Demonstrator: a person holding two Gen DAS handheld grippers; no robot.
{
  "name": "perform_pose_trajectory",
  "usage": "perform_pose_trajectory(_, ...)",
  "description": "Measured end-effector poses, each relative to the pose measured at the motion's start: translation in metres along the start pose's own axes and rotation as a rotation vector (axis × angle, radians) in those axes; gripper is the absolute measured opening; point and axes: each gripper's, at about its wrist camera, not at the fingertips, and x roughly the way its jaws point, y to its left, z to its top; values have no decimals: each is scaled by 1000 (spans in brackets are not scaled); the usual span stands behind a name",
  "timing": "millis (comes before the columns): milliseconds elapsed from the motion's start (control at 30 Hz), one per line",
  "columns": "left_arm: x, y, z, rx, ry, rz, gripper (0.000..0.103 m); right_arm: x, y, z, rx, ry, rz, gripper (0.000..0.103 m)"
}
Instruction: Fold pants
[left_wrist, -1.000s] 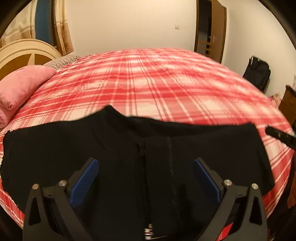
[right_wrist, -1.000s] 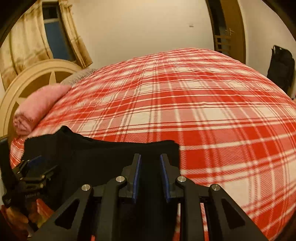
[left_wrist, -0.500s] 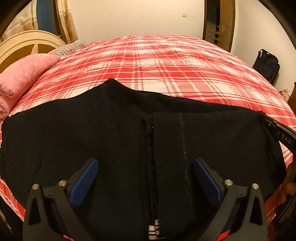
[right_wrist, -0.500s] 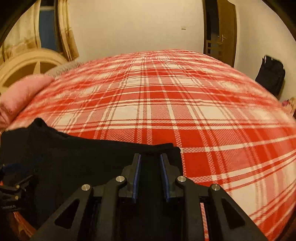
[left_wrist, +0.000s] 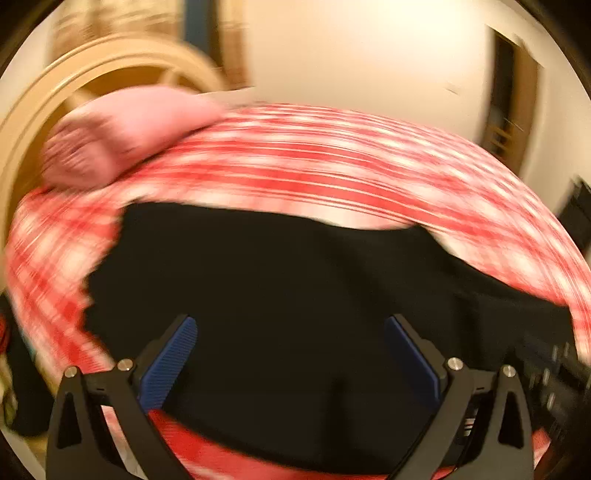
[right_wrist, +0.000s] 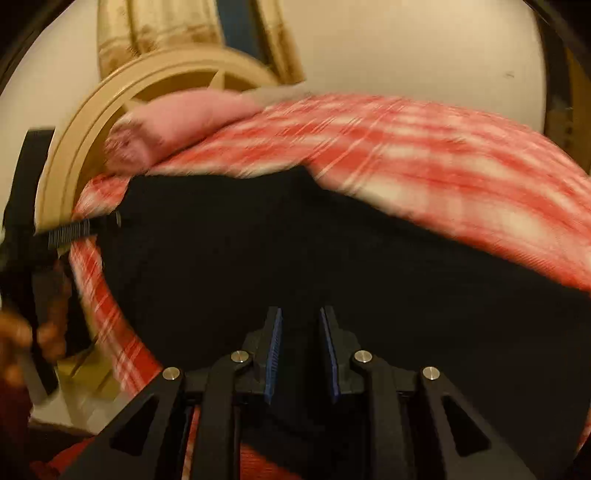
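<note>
Right gripper (right_wrist: 300, 350) pinches black pants (right_wrist: 332, 258) spread flat, blurred.

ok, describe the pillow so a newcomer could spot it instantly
Find the bed with its red-and-white plaid cover. At its far left end, against the round cream headboard, lies the pillow. It is plain pink, unlike the plaid cover and the black pants.

warm yellowish indoor light is filling both views; motion blur is smearing the red plaid bedspread (left_wrist: 332, 158), fisheye edges darkening.
</note>
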Motion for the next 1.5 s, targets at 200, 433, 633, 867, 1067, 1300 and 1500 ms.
perform_pose_trajectory(200, 12, 97, -8, -220, 43, 200, 103, -6, 21, -2, -97, -23, -12, 47)
perform_pose_trajectory(433, 34, 148, -20, -474, 119, 171, 103, -29, 19, 8, -69, -100, -24, 47)
perform_pose_trajectory(633, 59, 142, -21, -526, 152, 124, 103, -28, 16, 3, -51, -71, -22, 47)
perform_pose_trajectory(867, 62, 145, -16, -591, 153, 131, 103, -34, 5, 2, 1, -88, -35, 47)
perform_pose_trajectory(1067, 59, 145, -19, -580, 151, 144, 103, -38, 1, 4, 27, -100, -37, 47)
perform_pose_trajectory(1300, 40, 149, -26, -649, 140, 127, 102, -35, 1, 4, 45, -87, -27, 47)
perform_pose_trajectory(1500, 52, 153, -30, -693, 139, 85, 102, -38, 1, 3, 42, -87, -42, 47)
